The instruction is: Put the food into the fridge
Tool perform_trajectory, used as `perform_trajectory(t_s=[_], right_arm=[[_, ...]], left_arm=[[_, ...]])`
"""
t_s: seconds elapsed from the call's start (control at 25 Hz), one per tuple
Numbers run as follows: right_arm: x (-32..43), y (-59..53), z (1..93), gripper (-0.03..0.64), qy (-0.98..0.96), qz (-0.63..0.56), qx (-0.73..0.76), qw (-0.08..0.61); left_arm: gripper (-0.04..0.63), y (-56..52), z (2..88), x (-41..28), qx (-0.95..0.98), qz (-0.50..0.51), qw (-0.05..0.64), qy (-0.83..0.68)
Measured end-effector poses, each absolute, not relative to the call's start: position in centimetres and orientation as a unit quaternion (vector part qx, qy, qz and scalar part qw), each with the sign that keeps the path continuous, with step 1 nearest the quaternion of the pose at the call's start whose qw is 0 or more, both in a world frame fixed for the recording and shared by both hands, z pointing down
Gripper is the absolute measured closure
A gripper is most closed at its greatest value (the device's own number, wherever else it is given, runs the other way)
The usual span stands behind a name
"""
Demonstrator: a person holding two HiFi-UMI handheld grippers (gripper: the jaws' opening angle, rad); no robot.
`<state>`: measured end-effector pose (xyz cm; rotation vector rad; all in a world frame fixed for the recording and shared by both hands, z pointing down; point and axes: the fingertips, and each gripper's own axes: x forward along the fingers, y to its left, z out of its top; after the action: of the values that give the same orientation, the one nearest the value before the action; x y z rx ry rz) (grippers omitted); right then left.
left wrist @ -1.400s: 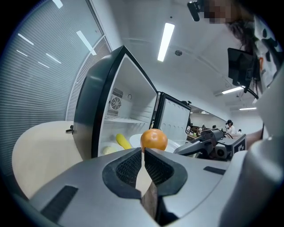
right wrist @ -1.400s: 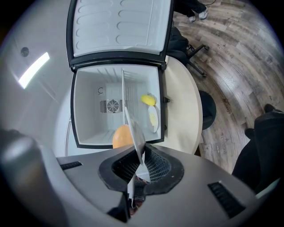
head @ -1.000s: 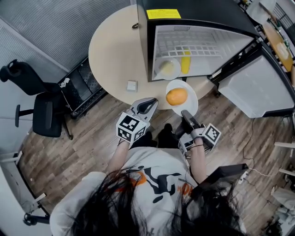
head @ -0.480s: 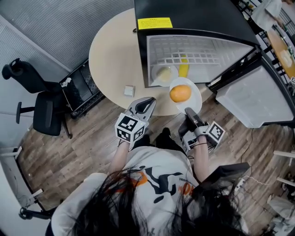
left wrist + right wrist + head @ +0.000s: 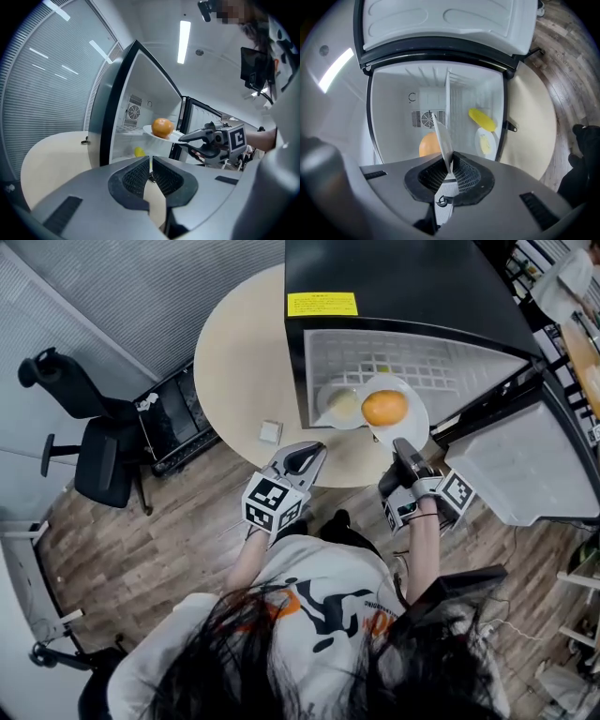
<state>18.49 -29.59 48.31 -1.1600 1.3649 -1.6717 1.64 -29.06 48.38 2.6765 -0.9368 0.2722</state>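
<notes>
Partly done: small dish (image 5: pixel 339 405) and yellow food (image 5: pixel 482 119) already inside fridge (image 5: pixel 394 277). Right gripper (image 5: pixel 404 448) clamped on rim of plate (image 5: pixel 413 430) bearing orange (image 5: pixel 384 407), at fridge mouth, not yet shelved. Left gripper (image 5: pixel 309 455) shut, empty, by table's (image 5: pixel 244 362) near edge.

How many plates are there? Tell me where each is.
2. One plate, carrying an orange, is clamped in the right gripper at the fridge opening; the other plate sits inside the fridge. Others may be hidden.

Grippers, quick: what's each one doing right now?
Left gripper: shut, nothing in it.
Right gripper: shut on the rim of the plate, which carries the orange.
</notes>
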Motion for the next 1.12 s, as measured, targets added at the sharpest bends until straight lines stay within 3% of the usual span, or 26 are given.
perform_trajectory(t_s=[1.12], right_arm=[[17.8,-41.6,47.6,0.584,0.512,-0.66,-0.443,0.325]], left_arm=[[0.581,-30.6,47.8,3.9,0.931,0.106,0.128,-0.325]])
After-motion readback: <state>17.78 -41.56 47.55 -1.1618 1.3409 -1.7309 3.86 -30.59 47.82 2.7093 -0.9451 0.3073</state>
